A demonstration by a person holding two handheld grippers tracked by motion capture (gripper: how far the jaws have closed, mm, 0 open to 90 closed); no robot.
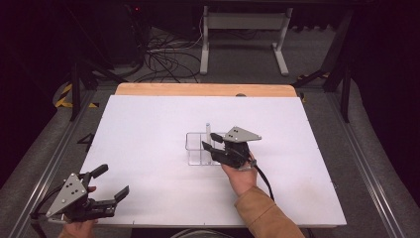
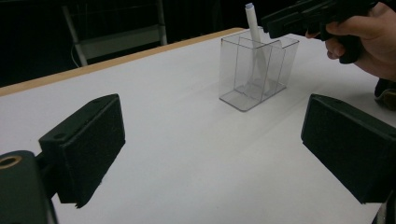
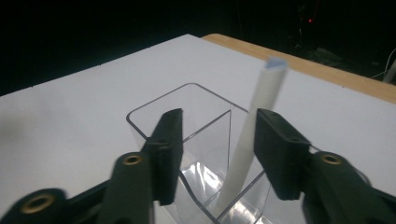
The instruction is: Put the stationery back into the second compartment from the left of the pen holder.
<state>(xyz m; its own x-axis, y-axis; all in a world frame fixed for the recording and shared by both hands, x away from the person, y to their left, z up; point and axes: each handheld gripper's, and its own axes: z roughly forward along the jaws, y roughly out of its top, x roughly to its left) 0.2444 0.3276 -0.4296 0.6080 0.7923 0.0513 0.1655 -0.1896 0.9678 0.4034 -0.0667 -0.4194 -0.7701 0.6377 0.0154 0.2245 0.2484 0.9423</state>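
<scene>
**Right claw poised over clear box, left claw idle at table corner**

Seen from above: right claw (image 1: 210, 140), held in a hand (image 1: 241, 177) with a tan sleeve (image 1: 265, 215), hovering over the near right part of a clear plastic box (image 1: 199, 148) around the middle of the white table (image 1: 148, 129). Jaws apart, gripping nothing. Grey three-cornered plate (image 1: 241, 134) riding on top of it, black cable (image 1: 264, 179) trailing back toward the sleeve.

Inside the box, just ahead of the right claw: a white straw (image 1: 208, 130), leaning, its top poking above the rim. From the right gripper view, straw (image 3: 254, 130) rising between the two jaws, close against the right-hand one; contact there impossible to tell. Box (image 3: 187, 116) split by a clear wall into compartments, straw standing in the one on the claw's right, left jaw over the other. Right claw (image 3: 215, 140) clearly parted, not closed on the straw.

Left claw (image 1: 111, 181) parked well away, at the near left corner of the table, held low in the other hand (image 1: 79, 228), jaws spread wide and empty. From the left gripper view, left claw (image 2: 215, 144) framing bare white tabletop (image 2: 187, 154) between its jaws; box (image 2: 257, 70) well ahead and slightly to its right, straw (image 2: 254, 28) sticking out of the top. Right claw (image 2: 289, 18) and its hand (image 2: 369, 42) just beyond the box, at the straw's upper end.

Wooden edge (image 1: 205, 89) along the far side of the table, beyond both claws.
</scene>
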